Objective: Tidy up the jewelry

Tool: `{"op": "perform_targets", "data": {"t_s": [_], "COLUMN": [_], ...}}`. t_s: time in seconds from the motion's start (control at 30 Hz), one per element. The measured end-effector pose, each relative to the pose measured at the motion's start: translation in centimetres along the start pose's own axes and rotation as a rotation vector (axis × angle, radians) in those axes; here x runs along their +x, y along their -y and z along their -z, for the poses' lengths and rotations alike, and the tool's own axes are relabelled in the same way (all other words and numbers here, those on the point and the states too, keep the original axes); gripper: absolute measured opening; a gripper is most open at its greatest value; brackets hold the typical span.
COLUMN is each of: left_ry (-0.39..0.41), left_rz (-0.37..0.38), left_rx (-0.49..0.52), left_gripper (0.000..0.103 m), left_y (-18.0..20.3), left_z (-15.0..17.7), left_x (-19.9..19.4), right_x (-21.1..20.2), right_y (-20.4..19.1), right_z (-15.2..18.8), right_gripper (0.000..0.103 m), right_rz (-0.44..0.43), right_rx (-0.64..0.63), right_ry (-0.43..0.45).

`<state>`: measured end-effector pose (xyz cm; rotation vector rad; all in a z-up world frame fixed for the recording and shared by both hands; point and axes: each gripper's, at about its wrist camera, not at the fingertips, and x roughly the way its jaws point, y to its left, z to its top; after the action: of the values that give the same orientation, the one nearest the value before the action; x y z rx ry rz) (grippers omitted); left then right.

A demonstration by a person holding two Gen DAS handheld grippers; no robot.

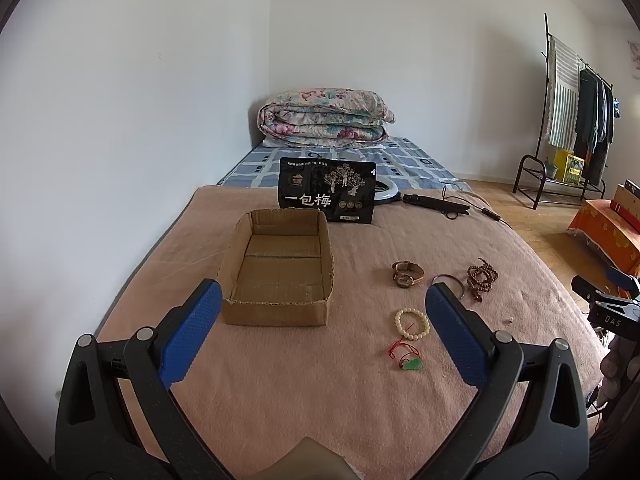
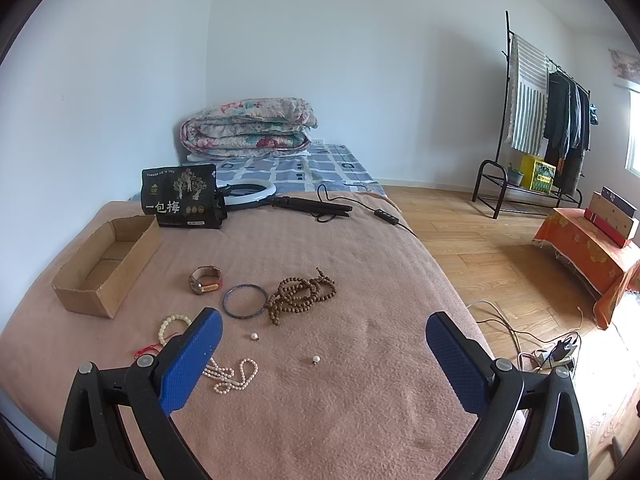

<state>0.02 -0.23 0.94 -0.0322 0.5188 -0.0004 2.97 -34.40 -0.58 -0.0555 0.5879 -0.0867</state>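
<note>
Both tools hang over a bed covered with a fuzzy, salmon-pink blanket (image 2: pixel 360 248). The left hand-held gripper (image 1: pixel 323 326) has its jaws spread as wide as they go, with nothing between its blue, dimpled pads; the right hand-held gripper (image 2: pixel 324 346) stands equally wide and empty.

In the left wrist view, a shallow rectangular cardboard box (image 1: pixel 280 264), corrugated with rough-cut rims, lies empty at about 11 o'clock from the gripper. Upright just behind it, at 12 o'clock, stands a glossy black pouch (image 1: pixel 327 190) printed with pale trees and the large characters "一包梅"; the smaller print is too fine to read.

The jewelry lies loose on the blanket, to the right of the box. In the right wrist view, a wristwatch (image 2: pixel 205 280) with a tan band lies at 11 o'clock, a thin dark round bangle (image 2: pixel 245 301) beside it, and a tangled strand of small brown wooden beads (image 2: pixel 302 292) touches the bangle's right edge at 12 o'clock. A cream beaded bracelet (image 2: pixel 173 326) sits at 9 o'clock, partly hidden by the left pad. A string of small pinkish pearls (image 2: pixel 232 376) curls at 8 o'clock, and two loose round pearls (image 2: pixel 316 359) lie apart between the pads. The left wrist view also shows a green pendant (image 1: pixel 412 365) on red cord.

The right gripper's black body in the left view bears the letters "DAS".
</note>
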Motion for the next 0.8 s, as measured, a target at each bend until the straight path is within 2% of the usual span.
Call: {"op": "perform_targets", "data": {"t_s": [0.8], "left_ry": [0.007], "left_rz": [0.000], "left_rx": [0.000], "left_gripper": [0.103], "left_y": [-0.02], "left_z": [0.14], "left_x": [-0.10], "right_x": [-0.01], "right_y": [-0.23], "right_z": [-0.01], "right_gripper": [0.103], "right_rz": [-0.002], "right_rx": [0.002], "right_ry": [0.001]}}
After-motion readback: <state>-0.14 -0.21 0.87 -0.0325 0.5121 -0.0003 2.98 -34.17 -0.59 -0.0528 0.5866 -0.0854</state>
